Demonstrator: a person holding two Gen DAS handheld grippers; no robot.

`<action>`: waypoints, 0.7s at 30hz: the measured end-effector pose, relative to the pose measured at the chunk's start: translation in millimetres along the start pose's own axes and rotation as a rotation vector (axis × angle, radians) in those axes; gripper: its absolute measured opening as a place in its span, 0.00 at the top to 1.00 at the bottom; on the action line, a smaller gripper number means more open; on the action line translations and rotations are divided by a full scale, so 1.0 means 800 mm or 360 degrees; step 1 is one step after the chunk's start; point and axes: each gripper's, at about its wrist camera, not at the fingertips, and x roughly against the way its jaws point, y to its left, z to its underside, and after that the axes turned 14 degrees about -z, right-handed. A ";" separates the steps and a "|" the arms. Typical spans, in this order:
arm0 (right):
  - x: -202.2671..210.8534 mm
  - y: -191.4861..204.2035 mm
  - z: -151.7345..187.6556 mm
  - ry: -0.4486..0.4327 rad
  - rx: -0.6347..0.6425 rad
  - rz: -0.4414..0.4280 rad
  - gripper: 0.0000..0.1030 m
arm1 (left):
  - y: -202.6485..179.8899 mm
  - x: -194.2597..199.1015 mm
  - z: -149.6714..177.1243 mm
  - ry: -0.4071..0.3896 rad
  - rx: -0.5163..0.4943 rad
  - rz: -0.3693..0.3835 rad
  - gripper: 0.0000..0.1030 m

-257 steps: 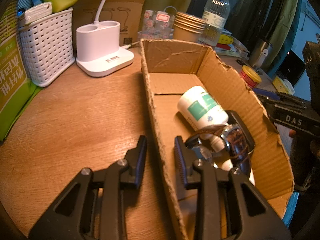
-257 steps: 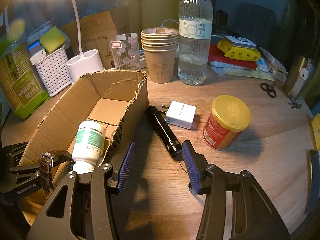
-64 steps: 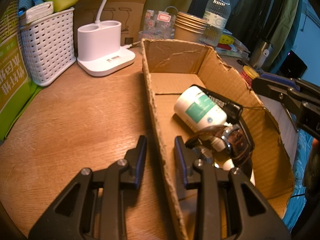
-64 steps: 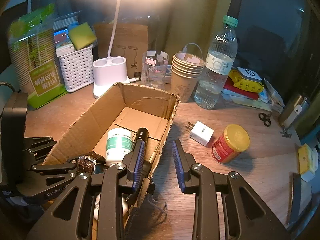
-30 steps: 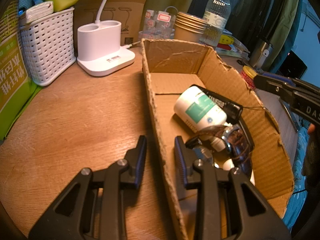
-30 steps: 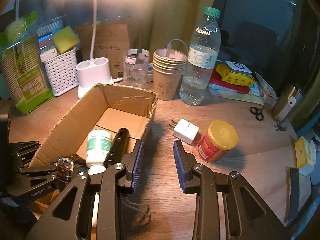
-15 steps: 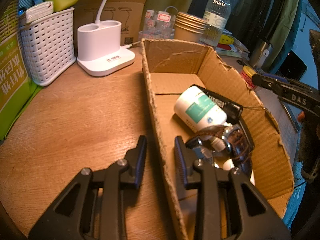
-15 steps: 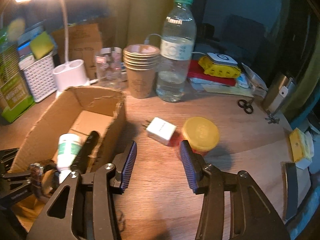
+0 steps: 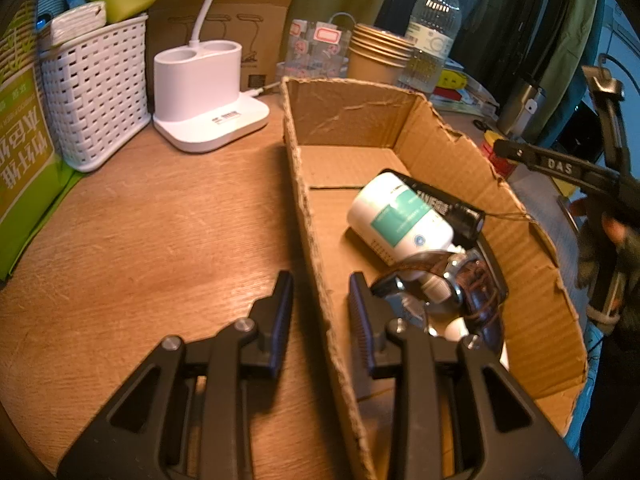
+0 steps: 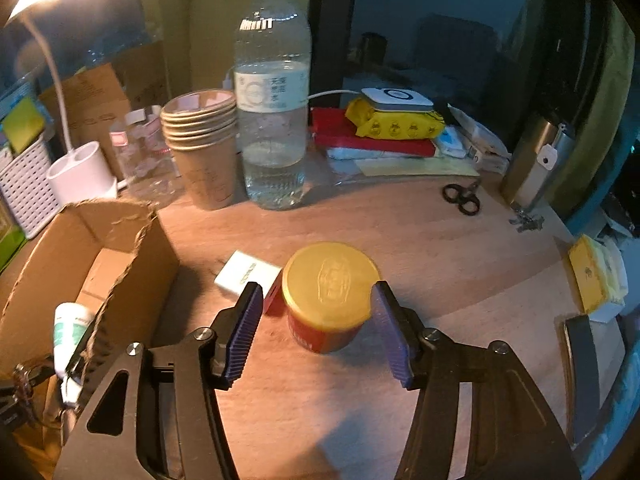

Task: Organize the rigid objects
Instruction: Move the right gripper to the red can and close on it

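A red can with a yellow lid (image 10: 328,280) stands on the wooden desk. My right gripper (image 10: 317,292) brackets it, jaws opening, pads not pressing on it. A white plug adapter (image 10: 244,272) lies just left of the can. The cardboard box (image 9: 440,136) holds a white pill bottle (image 9: 396,216), a black flashlight (image 9: 440,204) and a wristwatch (image 9: 452,280). My left gripper (image 9: 320,280) straddles the box's left wall, open a little, with a gap on each side.
Behind the can stand a water bottle (image 10: 272,120), stacked paper cups (image 10: 204,140) and a clear glass (image 10: 140,152). Scissors (image 10: 462,196) and a metal flask (image 10: 536,160) sit at the right. A white basket (image 9: 96,88) and a lamp base (image 9: 204,92) stand left of the box.
My right gripper has swung right, from over the box's edge to the yellow-lidded can, and its jaws have spread wider. The flashlight, earlier on the desk, lies in the box. The left gripper has not moved.
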 end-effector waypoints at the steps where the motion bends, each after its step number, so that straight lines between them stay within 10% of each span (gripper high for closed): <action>1: -0.002 -0.001 -0.002 0.0000 0.0001 0.0004 0.42 | 0.001 0.000 0.000 0.0000 0.0001 0.0000 0.70; 21: -0.034 -0.019 -0.006 0.0045 -0.0024 0.0035 0.41 | 0.001 0.000 0.000 0.0000 0.0001 -0.0001 0.70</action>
